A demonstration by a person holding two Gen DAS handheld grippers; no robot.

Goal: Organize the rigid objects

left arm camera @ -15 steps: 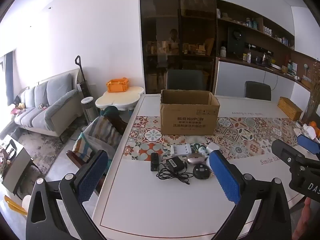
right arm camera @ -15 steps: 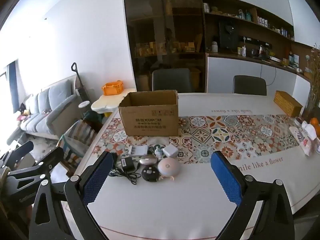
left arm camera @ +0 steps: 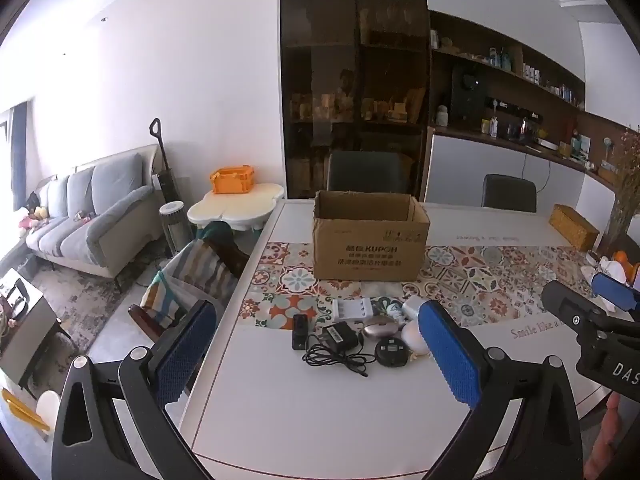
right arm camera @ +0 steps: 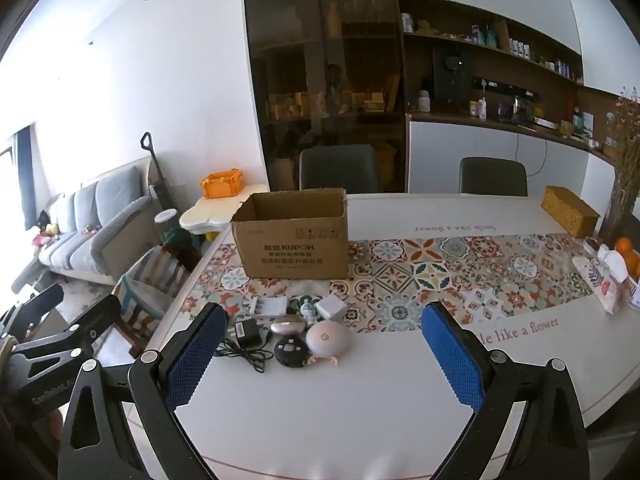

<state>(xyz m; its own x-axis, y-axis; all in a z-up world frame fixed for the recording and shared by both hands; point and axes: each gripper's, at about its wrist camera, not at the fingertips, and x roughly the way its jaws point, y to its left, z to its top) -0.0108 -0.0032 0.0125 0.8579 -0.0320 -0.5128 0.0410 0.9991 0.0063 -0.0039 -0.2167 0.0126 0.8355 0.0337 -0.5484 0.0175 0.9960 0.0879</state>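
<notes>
An open cardboard box [left arm camera: 370, 246] [right arm camera: 294, 246] stands on the patterned runner of a white table [left arm camera: 304, 412]. In front of it lies a cluster of small items: a black adapter with cord [left arm camera: 338, 338] [right arm camera: 247, 332], a white charger tray [left arm camera: 353, 307] [right arm camera: 272, 305], a pinkish oval case [left arm camera: 378, 326] [right arm camera: 286, 326], a round black device [left arm camera: 391, 353] [right arm camera: 291, 348], a white dome [right arm camera: 329, 339], a white cube [right arm camera: 331, 307] and a small black block [left arm camera: 300, 330]. My left gripper [left arm camera: 316, 344] and right gripper [right arm camera: 322, 350] hover open above the near table, short of the cluster.
A woven box [right arm camera: 570, 210], packets and oranges [right arm camera: 624, 250] sit at the table's right end. Two dark chairs [right arm camera: 340, 168] stand behind the table. Left of it are a striped chair [left arm camera: 192, 276], a small table with an orange crate [left arm camera: 232, 179] and a sofa [left arm camera: 88, 216].
</notes>
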